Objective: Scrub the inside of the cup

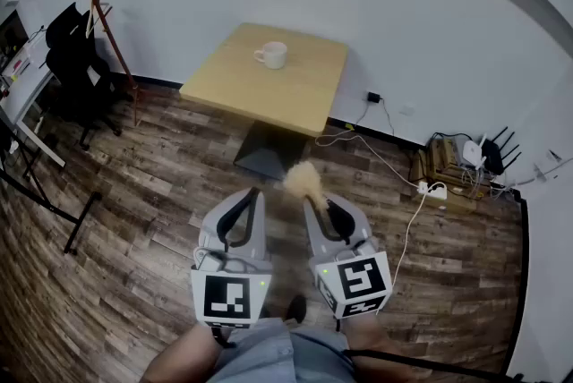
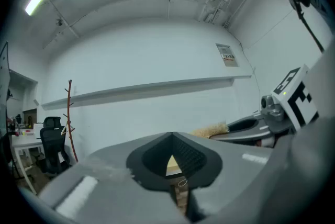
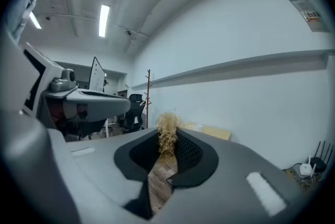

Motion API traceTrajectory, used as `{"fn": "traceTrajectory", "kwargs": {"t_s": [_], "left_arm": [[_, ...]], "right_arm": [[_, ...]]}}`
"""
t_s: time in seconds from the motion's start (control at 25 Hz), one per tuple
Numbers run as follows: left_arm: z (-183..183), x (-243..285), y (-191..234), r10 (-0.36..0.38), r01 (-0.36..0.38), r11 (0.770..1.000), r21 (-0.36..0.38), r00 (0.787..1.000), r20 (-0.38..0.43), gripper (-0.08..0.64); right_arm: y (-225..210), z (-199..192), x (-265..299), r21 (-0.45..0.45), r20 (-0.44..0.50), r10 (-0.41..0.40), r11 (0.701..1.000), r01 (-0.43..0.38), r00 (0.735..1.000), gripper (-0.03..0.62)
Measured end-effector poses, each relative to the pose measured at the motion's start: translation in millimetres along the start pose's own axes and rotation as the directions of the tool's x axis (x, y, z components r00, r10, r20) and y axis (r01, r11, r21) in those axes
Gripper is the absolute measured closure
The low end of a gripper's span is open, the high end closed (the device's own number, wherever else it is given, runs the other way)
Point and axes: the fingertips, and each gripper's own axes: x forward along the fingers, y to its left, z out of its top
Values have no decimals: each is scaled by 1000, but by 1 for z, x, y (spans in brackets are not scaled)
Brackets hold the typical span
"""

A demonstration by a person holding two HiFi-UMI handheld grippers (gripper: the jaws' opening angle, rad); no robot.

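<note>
Left gripper [image 1: 252, 195] closed tight, nothing in it. Right gripper [image 1: 313, 200] pinches a soft fibre scrubber [image 1: 304, 180]. Cup [image 1: 271, 55] stands well off on the counter [image 1: 295, 95]. It is probably rigid, slick and chippable, so I'd steady it by the handle.

Left gripper [image 1: 252, 193] jaws together, level beside right gripper [image 1: 318, 200] clamping brush [image 1: 304, 180].

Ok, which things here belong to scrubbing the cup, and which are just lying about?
For the job: cup, tan scrubber in the right gripper, empty left gripper, table under the cup.
Just lying about: coat stand, office chair, power strip, router.
</note>
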Motion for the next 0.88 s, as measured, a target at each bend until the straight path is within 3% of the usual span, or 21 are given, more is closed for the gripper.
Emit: {"fn": "traceTrajectory", "kwargs": {"t_s": [0.32,0.48,0.88], "left_arm": [[0,18,-18,-15,15,999,46,1000,4,543],[-1,30,-29,-3,3,1000,6,1000,-9,544],[-18,50,-30,26,-25,1000,9,998,-64,543]], "right_arm": [[-31,-3,-7,33,16,-10,999,9,1000,528],[-54,-3,-11,60,30,-15,998,13,999,526],[-84,-24,3,116,2,-6,993,6,1000,525]]}}
